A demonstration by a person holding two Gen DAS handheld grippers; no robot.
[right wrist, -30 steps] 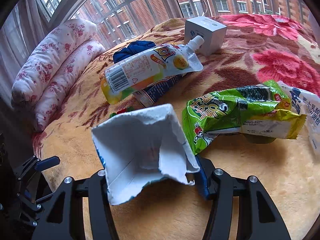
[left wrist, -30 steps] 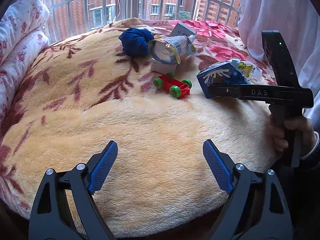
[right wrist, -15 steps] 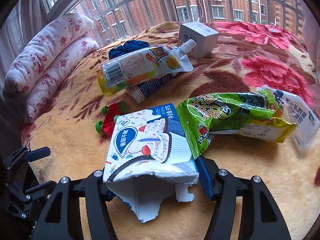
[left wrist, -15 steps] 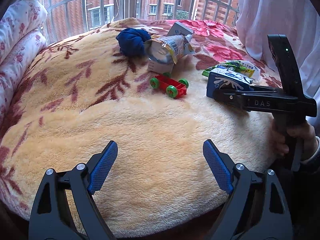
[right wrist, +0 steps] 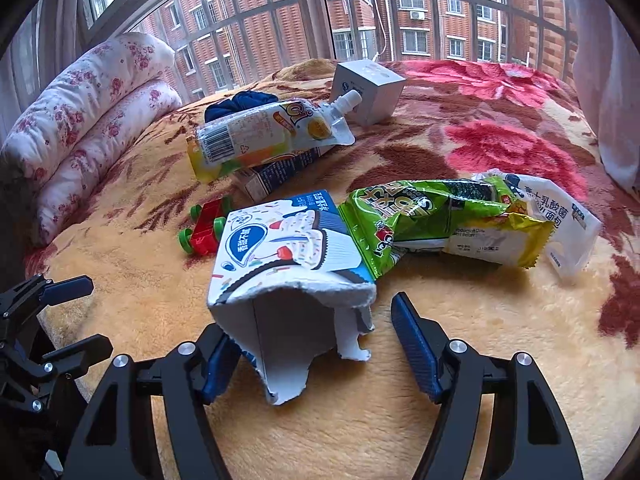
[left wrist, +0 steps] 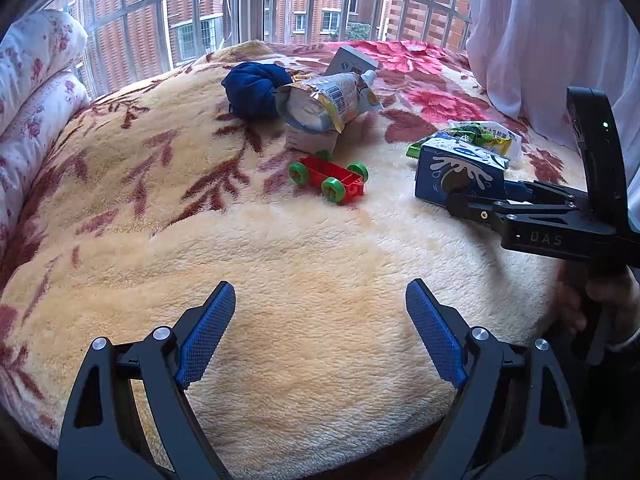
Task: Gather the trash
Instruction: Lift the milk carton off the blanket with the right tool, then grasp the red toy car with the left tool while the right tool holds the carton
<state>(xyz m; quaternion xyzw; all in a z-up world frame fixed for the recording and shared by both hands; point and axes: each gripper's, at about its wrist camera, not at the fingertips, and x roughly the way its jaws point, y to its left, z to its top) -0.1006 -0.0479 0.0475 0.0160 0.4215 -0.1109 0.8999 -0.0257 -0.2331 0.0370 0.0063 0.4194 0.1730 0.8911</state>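
Trash collection on blanket: both grippers spread, nothing held.
Left wrist view: left gripper (left wrist: 320,332) spread wide above bare blanket (left wrist: 304,264); torn carton (left wrist: 460,176) lies at the right gripper (left wrist: 464,200) tips. Right wrist view: right gripper (right wrist: 316,344) spread around the torn carton (right wrist: 288,256), right pad clear of it; green snack bag (right wrist: 436,216) touches the carton.

Torn carton (right wrist: 288,256) on blanket (right wrist: 460,360), toy car (right wrist: 204,228) left, snack bag (right wrist: 436,220) right, pouch (right wrist: 268,136) behind.
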